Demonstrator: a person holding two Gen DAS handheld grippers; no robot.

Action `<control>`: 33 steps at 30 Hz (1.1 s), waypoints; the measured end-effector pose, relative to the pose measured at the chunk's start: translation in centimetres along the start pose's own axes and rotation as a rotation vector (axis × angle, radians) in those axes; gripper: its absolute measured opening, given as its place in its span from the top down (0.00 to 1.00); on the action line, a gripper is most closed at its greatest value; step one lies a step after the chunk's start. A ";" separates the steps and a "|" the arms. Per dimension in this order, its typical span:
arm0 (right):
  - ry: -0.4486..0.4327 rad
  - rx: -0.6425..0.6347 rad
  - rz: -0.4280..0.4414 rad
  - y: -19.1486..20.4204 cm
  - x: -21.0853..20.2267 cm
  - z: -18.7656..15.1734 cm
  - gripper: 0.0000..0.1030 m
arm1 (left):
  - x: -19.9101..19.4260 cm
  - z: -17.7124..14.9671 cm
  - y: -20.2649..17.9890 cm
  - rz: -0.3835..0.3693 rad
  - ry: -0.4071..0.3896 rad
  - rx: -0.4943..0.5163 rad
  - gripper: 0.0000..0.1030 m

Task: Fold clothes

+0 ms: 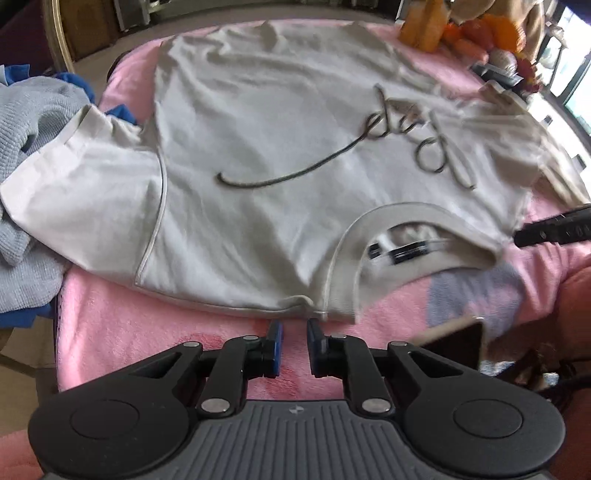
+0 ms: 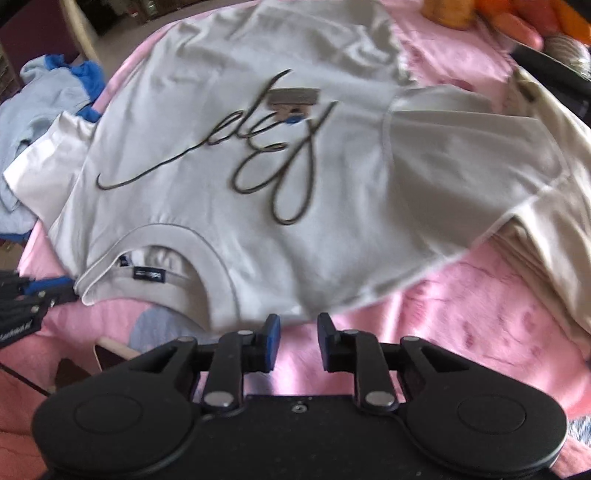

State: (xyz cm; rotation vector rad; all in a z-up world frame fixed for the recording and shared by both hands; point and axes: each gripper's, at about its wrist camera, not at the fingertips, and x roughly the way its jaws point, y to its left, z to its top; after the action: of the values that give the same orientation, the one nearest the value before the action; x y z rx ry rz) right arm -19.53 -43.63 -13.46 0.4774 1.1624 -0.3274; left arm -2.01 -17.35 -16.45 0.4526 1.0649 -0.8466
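A white T-shirt with dark script lettering lies flat, front up, on a pink blanket, its collar towards me. My left gripper hovers just short of the shirt's near shoulder edge, jaws a narrow gap apart with only blanket showing between them. In the right wrist view, the same T-shirt fills the middle. My right gripper stands at its near edge, right of the collar, slightly open and holding nothing. Each gripper shows at the edge of the other's view: right gripper, left gripper.
A light blue knit garment and blue cloth are heaped at the left, under the shirt's sleeve. A beige folded garment lies at the right. Orange items stand at the back. A dark flat object rests near the front.
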 end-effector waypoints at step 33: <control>-0.319 0.233 -0.025 -3.8 -8.5 5.7 0.77 | -6.3 6.3 5.3 0.175 -0.183 -0.155 0.81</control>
State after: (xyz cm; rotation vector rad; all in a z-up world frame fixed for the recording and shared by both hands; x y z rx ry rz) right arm -19.93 -49.80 -4.51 0.5905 0.8242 -0.5441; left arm 4.38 -16.02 -8.41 0.3255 0.9000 -0.6324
